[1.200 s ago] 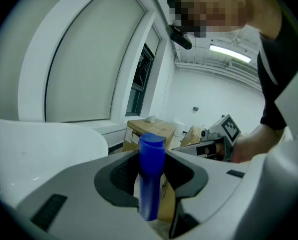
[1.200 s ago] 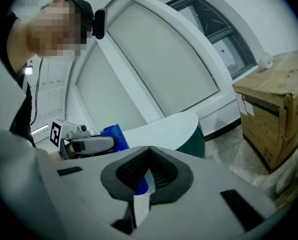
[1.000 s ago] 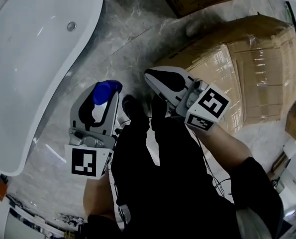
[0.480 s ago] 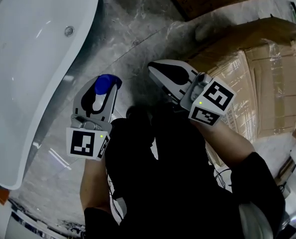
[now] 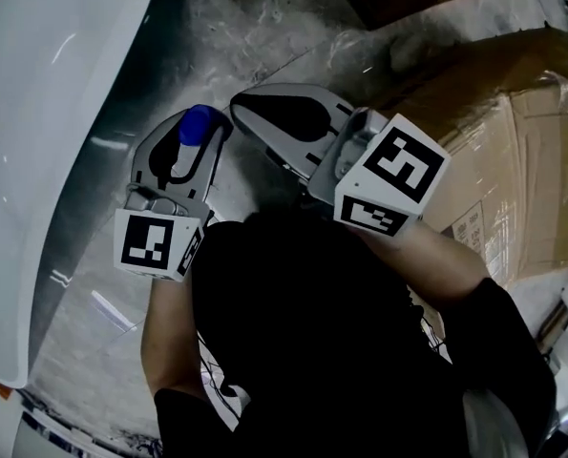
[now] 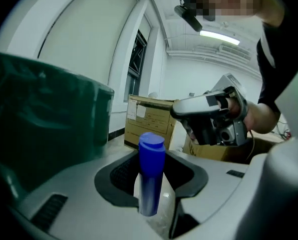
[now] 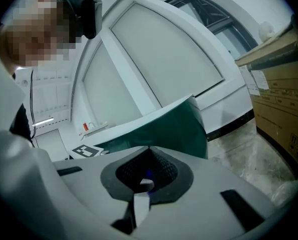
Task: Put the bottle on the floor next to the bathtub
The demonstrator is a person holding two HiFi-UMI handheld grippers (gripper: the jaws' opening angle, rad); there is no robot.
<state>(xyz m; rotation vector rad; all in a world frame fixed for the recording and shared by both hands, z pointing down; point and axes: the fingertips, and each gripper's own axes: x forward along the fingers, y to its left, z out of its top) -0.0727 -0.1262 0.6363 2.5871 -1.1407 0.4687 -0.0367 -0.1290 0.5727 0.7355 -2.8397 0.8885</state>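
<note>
The bottle [image 6: 151,176], blue with a rounded blue cap, is standing upright between the jaws of my left gripper [image 5: 190,143], and those jaws are clamping it from both sides. In the left gripper view it is filling the lower middle of the frame, with the dark pads closing on its body. From the head view I am seeing only its cap, left of centre, poking out at the gripper's tips. I cannot tell whether its base is touching the floor [image 5: 264,36], because the gripper body is covering it. That grey marbled floor is showing in the upper middle of the head view.

The bathtub [image 5: 54,93] is taking up the upper left and left edge of that frame, looking white from above. My left gripper is hanging just beside its outer wall, which is looking dark green in both gripper views.

My right gripper [image 5: 247,111] is sitting at the centre of the head view, near the left one, with its tips pointing to the upper left. Its jaws are clenched together and I am seeing nothing held between them. Its marker cube [image 5: 390,181] is facing the camera right of centre.

A large cardboard box [image 5: 522,160] wrapped in clear film is filling the right side of the head view. More cardboard boxes [image 6: 149,121] are standing in the middle distance of the left gripper view.
</note>
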